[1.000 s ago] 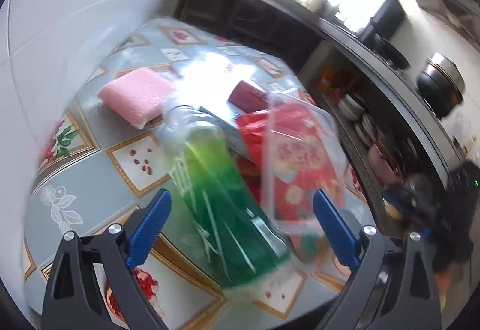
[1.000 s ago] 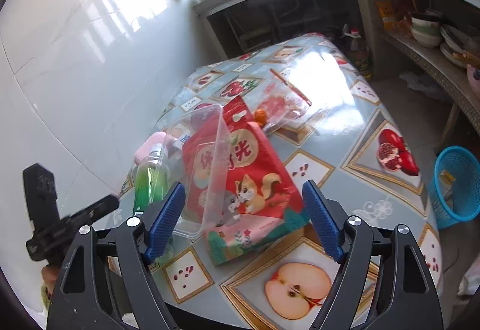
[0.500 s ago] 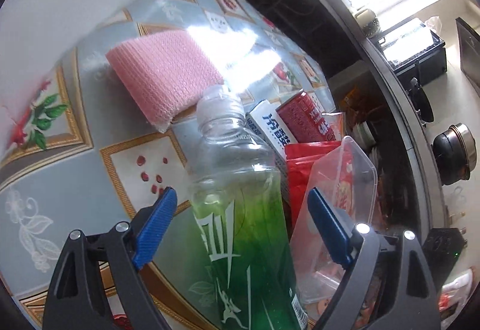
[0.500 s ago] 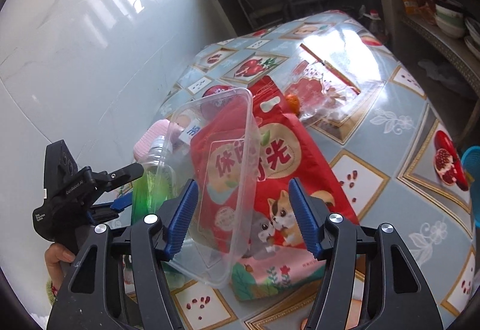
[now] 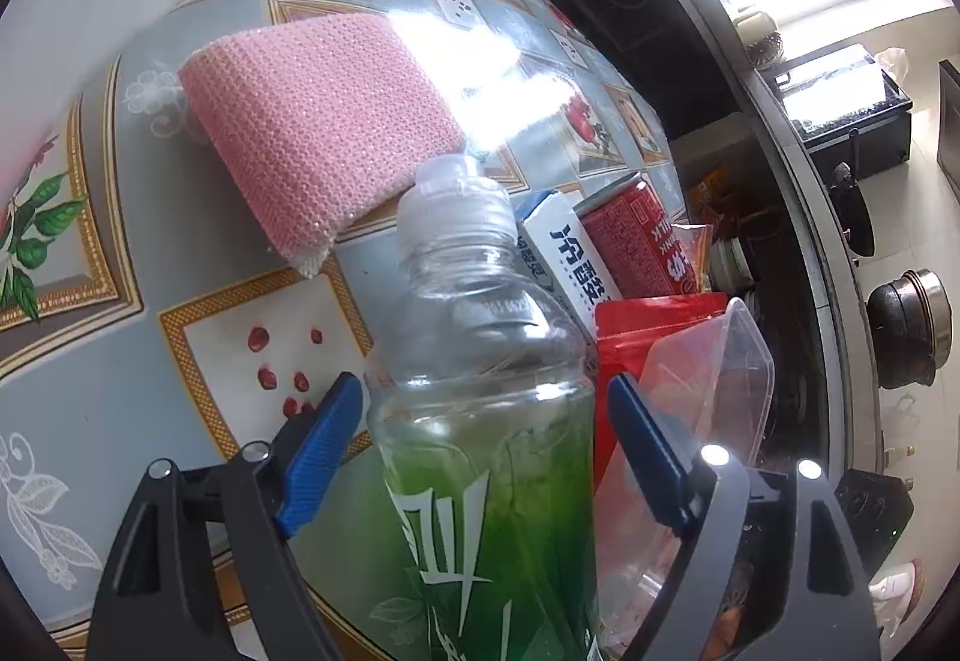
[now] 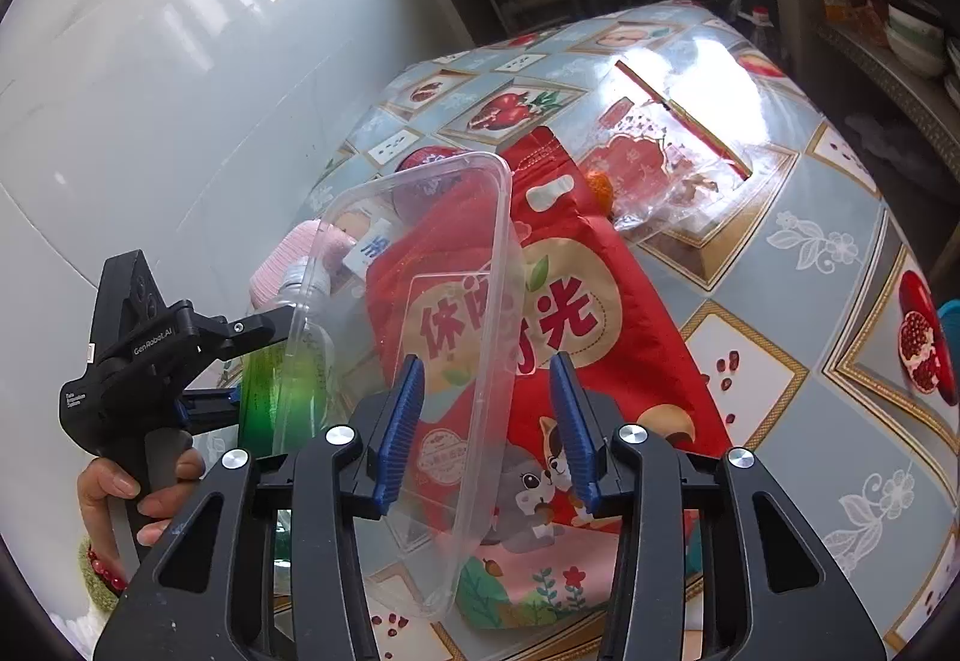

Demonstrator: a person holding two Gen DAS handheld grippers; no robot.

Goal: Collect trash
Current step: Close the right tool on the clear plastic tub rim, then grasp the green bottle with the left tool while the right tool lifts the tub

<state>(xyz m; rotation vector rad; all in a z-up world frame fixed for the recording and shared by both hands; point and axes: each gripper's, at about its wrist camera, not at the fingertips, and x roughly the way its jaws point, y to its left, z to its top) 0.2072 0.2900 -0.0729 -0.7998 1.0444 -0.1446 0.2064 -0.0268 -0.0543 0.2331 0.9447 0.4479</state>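
While both grippers have just been closing in on the clutter along the wall side of the patterned table (image 6: 780,253), neither has a firm hold yet: the left gripper (image 5: 485,424) straddles the shoulder of the green-labelled plastic bottle (image 5: 480,421) with its blue pads just beside the plastic, still parted from it as far as the left wrist view shows, and the right gripper (image 6: 489,424) straddles the long rim of the clear plastic tub (image 6: 420,265), which stands tilted on edge against the red snack bag (image 6: 576,313), a gap visible at each pad. The bottle stands between the tub and the wall, with a pink sponge (image 5: 312,120) and two small drink cartons (image 5: 606,253) just behind it. To do this well, the left pads should meet the bottle below its shoulder, where the wall is straighter, since a thin empty-looking bottle will likely buckle or squirt upward if pinched on the taper. The right pads should bite only the tub's rim, not the bag behind it; the tub is flexible and may twist, so a deep seat on the rim seems wiser than a fingertip pinch. Lifting each piece straight off before swinging away should keep the leaning bag from toppling into the cartons
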